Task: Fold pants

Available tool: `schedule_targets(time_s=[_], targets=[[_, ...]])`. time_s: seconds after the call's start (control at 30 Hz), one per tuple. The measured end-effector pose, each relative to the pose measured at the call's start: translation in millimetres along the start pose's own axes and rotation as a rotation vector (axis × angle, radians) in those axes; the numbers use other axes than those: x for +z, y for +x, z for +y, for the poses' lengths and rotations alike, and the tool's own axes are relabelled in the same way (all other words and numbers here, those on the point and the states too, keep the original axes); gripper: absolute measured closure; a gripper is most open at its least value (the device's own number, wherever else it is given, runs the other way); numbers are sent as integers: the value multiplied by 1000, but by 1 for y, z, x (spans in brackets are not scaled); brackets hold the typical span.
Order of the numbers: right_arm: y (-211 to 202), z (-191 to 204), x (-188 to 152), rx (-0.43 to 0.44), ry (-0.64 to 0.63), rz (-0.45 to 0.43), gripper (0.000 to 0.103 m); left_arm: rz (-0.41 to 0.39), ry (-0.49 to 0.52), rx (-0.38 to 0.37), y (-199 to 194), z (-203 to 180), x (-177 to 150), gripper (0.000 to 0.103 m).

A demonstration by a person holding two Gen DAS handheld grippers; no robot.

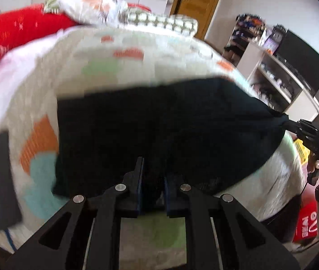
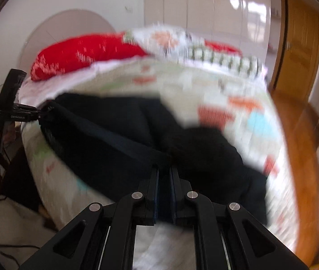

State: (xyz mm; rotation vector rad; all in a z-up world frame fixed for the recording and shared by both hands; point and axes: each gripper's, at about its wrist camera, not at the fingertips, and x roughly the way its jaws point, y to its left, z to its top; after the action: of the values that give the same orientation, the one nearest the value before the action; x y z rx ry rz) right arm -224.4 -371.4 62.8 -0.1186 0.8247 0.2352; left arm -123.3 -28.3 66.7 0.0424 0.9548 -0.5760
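1. The black pants (image 1: 150, 130) are spread across the patterned bed cover (image 1: 123, 67), one edge lifted off it and pulled taut between the two grippers.
2. Left gripper (image 1: 152, 180): fingers clamped tight on a bunched fold of the pants at their near edge.
3. Right gripper (image 2: 164, 180): fingers pinched together on the dark cloth too, its band running off toward the left gripper.
4. A red pillow (image 2: 80, 54) lies at the head of the bed; both views are blurred.

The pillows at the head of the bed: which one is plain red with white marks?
The red pillow at the left end; the pillows beside it are white with coloured patterns.
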Motion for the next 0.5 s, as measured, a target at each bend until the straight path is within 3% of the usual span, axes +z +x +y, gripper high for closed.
schedule_targets(time_s=[0.1, 0.27, 0.37, 0.4, 0.47, 0.5], targets=[[7, -3, -18, 3, 47, 43, 95, 12, 1, -5, -2, 0, -13, 87], [-4, -18, -21, 7, 144, 14, 95, -7, 7, -9, -13, -2, -18, 87], [-11, -24, -18, -5, 176, 18, 88, -11, -4, -14, -15, 0, -24, 85], [-15, -27, -17, 5, 189, 17, 86, -11, -14, -25, -16, 2, -25, 82], [-23, -31, -13, 16, 213, 7, 72, -20, -34, -35, -23, 5, -26, 71], [-27, -32, -11, 15, 217, -3, 68, -32, -43, -37, -28, 8, -25, 59]])
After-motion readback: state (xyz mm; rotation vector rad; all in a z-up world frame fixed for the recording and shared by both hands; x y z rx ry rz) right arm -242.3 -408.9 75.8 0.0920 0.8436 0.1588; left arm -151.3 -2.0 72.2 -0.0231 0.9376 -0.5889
